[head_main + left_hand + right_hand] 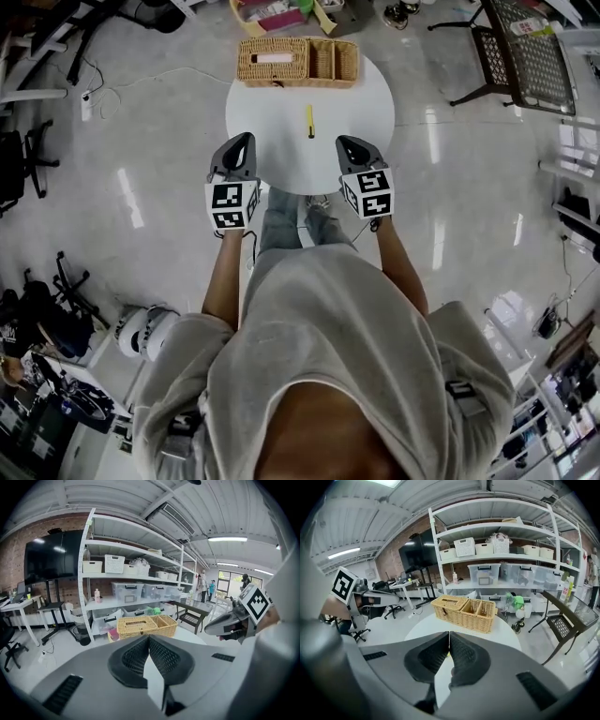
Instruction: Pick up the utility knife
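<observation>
A slim yellow utility knife [310, 121] lies on the round white table [361, 94], pointing away from me, about midway between the two grippers. My left gripper [246, 139] hovers over the table's near left edge, with its jaws shut and nothing in them; the tips meet in its own view [148, 637]. My right gripper [344, 142] hangs over the near right edge, also shut and empty [449, 633]. Both sit a short way from the knife, one on each side. The knife is hidden behind the jaws in both gripper views.
A wicker basket [298, 62] with compartments stands at the table's far edge. A black mesh rack [525, 52] stands on the floor at the right, office chairs [23, 159] at the left. White shelving [511, 559] with bins is beyond the table.
</observation>
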`<state>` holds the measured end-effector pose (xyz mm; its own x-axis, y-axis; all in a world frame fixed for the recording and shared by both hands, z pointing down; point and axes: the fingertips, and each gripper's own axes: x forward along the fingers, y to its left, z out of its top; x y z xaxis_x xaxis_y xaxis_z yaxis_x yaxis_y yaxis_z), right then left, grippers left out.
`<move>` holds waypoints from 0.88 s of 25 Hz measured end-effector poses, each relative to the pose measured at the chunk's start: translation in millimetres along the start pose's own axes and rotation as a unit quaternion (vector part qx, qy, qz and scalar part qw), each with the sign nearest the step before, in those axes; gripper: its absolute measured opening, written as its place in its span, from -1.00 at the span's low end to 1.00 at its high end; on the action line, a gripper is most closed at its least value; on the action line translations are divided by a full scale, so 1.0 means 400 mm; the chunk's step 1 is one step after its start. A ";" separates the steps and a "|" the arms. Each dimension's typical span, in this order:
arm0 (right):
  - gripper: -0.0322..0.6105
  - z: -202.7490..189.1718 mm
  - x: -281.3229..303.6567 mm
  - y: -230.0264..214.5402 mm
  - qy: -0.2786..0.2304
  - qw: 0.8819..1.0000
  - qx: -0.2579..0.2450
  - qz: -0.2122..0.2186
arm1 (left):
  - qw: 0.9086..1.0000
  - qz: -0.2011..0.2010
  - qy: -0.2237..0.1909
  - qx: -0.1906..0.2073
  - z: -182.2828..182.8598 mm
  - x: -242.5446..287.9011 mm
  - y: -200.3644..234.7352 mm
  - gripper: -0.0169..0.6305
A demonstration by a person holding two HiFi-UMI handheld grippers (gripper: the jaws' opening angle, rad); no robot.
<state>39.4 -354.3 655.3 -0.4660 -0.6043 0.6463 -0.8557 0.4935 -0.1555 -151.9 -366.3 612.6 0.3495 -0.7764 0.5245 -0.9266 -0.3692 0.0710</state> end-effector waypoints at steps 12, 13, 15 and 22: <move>-0.80 -0.135 0.025 0.044 0.056 0.998 0.021 0.001 | 0.999 -0.029 0.032 -0.018 -0.098 0.040 -0.010 -0.89; -0.80 -0.145 0.024 0.049 0.057 0.998 0.021 0.000 | 0.999 -0.031 0.035 -0.020 -0.107 0.040 -0.013 -0.89; -0.79 -0.163 0.028 0.061 0.058 0.998 0.019 0.005 | 0.998 -0.034 0.039 -0.022 -0.124 0.042 -0.017 -0.89; -0.07 -0.234 0.046 0.106 0.075 0.996 0.036 0.031 | 0.997 -0.039 0.050 -0.032 -0.164 0.048 -0.026 -0.89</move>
<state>15.5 -285.8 730.4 -0.4838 -0.4706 0.7379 -0.8430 0.4772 -0.2484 -144.7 -343.9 677.4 0.4088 -0.6902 0.5971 -0.9050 -0.3910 0.1676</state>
